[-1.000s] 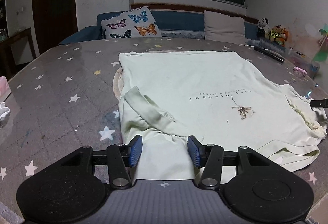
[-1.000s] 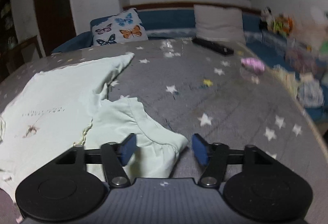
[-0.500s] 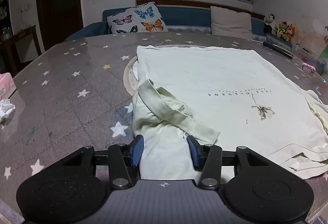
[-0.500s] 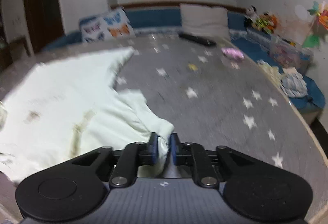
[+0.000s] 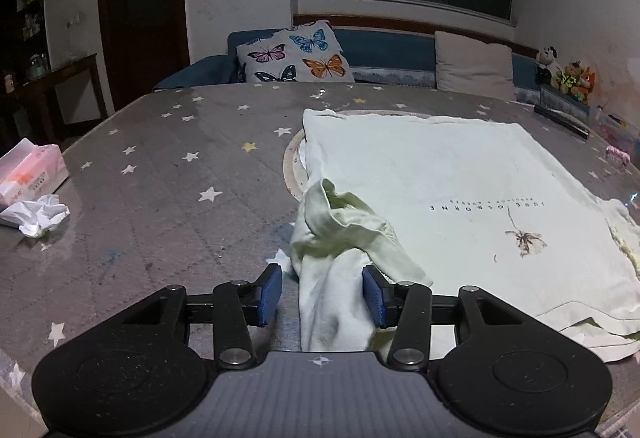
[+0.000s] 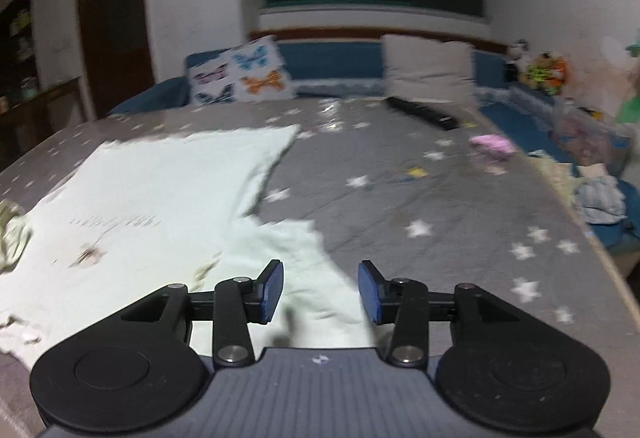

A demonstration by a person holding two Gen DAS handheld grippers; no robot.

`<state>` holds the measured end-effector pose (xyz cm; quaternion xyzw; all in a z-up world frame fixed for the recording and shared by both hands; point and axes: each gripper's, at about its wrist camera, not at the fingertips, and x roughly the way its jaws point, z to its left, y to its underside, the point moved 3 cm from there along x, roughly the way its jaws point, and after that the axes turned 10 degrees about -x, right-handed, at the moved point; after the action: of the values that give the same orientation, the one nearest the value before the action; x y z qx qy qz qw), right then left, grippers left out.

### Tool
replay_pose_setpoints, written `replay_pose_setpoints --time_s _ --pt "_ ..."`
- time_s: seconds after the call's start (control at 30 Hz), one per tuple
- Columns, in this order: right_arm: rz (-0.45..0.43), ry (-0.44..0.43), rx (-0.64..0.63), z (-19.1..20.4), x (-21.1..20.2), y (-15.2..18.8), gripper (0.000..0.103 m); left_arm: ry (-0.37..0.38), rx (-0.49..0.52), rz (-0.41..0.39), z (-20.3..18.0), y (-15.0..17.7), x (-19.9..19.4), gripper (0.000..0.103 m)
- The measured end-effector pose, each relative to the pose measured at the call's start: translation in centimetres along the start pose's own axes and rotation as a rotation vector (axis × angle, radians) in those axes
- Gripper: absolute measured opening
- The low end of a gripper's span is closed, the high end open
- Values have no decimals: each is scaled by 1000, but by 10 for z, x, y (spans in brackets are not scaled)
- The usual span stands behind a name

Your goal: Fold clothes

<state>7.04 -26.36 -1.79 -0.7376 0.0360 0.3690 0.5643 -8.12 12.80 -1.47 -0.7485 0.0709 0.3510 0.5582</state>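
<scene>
Two handheld grippers work one pale green T-shirt (image 5: 440, 177) spread on a grey, star-printed table (image 5: 160, 177). Nearest the left wrist camera, the left gripper (image 5: 322, 294) stands partly open, its blue pads apart; a bunched sleeve (image 5: 340, 238) rises between them, lying against the right-hand pad and clear of the left-hand one, so nothing is clamped. In the right wrist view, the right gripper (image 6: 320, 288) is opening its jaws over the shirt's other sleeve (image 6: 296, 262), which lies flat beneath the gap with neither pad pressing on it; the frame is blurred.

The shirt lies front up, its long axis running away from the cameras: shoulders and sleeves at the near edge, the straight hem at the far side, so the one line of printed lettering (image 5: 488, 205) and the single small flower motif (image 5: 524, 240) read upside down. A pale round disc (image 5: 294, 165) shows from under its left edge.

To the left, one pink tissue pack (image 5: 30, 173) sits beside one crumpled white tissue (image 5: 38, 215). To the right, one pink item (image 6: 492, 143) and one dark remote (image 6: 424, 113) lie on the table. Beyond the table, a blue sofa (image 5: 384, 53) carries two cushions: one butterfly-print cushion (image 5: 294, 53) and one plain beige cushion (image 5: 474, 63). A cluster of soft toys (image 5: 568, 73) sits at the far right.
</scene>
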Motion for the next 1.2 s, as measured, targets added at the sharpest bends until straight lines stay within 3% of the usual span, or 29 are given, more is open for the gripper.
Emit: replay_pose_setpoints --time_s 0.27,0.5,0.6,0.63,0.7,0.87,0.93,1.07,1.13,1.2 --pt "75 -40 -43 12 10 16 43 63 137 -37 -30 9 -3 50" --pt "81 -37 -41 10 0 22 47 45 218 -16 -39 20 16 48" --pt "81 -38 -44 11 2 21 50 53 157 -21 -25 14 14 19" --pt "82 -38 -45 11 2 20 50 59 116 -24 -16 10 11 14" --pt "82 -42 -42 10 2 20 50 46 -4 -36 9 0 6 12" --pt "84 -45 -44 9 2 20 51 -142 -204 -57 70 -8 1 11" --pt "83 -48 -39 9 2 20 51 -225 -244 -62 88 -6 0 12" --pt "77 -51 -18 7 -1 20 54 -244 -260 -75 94 -8 -10 21" --pt "74 -51 -12 6 -2 19 56 -215 -227 -93 80 -13 -13 49" --pt "83 -52 -21 7 -2 20 59 -147 -187 -100 57 -17 -13 51"
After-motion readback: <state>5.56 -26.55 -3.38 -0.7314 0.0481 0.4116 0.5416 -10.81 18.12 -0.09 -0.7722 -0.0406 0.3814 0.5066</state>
